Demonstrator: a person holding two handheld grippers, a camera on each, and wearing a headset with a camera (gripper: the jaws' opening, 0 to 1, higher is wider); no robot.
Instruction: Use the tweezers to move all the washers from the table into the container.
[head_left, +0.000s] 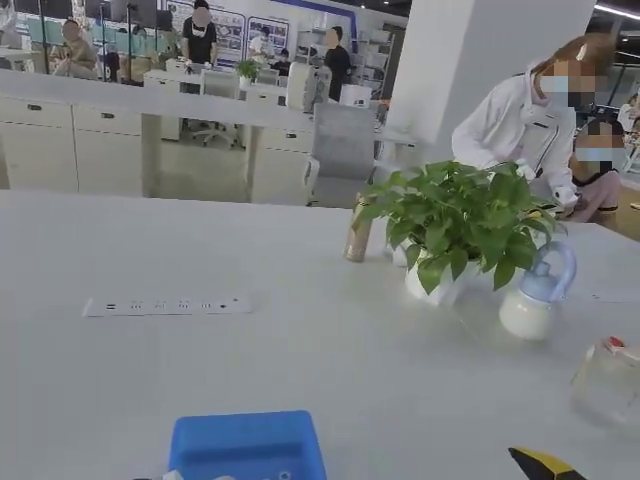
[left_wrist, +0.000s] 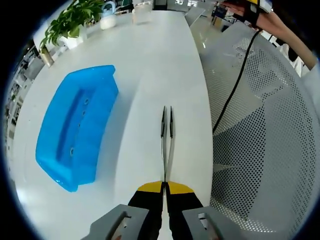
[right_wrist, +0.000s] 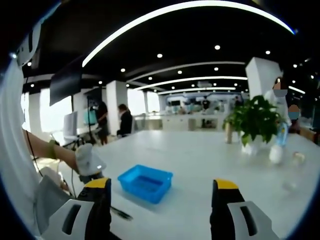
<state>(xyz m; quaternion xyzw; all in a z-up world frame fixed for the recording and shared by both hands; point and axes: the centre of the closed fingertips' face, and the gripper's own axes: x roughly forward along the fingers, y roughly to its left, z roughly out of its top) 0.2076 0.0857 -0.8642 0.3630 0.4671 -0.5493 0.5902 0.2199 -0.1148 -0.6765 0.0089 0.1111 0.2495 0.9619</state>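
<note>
In the left gripper view my left gripper (left_wrist: 165, 187) is shut on the handle end of the metal tweezers (left_wrist: 166, 130). Their closed tips hover over the white table (left_wrist: 150, 60) near its edge. The blue container (left_wrist: 75, 132) lies to the left of the tweezers, with a couple of small washers (left_wrist: 86, 101) on its floor. My right gripper (right_wrist: 161, 184) is open and holds nothing, its jaws wide apart. It faces the container (right_wrist: 145, 182) from above the table. In the head view the container (head_left: 245, 445) sits at the bottom edge, and a yellow-and-black gripper tip (head_left: 545, 465) shows at the bottom right.
A potted plant (head_left: 455, 225), a small watering can (head_left: 535, 295), a clear cup (head_left: 605, 380) and a brown bottle (head_left: 357, 240) stand at the back right. A power strip (head_left: 165, 305) lies at mid-left. A perforated chair (left_wrist: 265, 125) is beside the table edge. People stand beyond the table.
</note>
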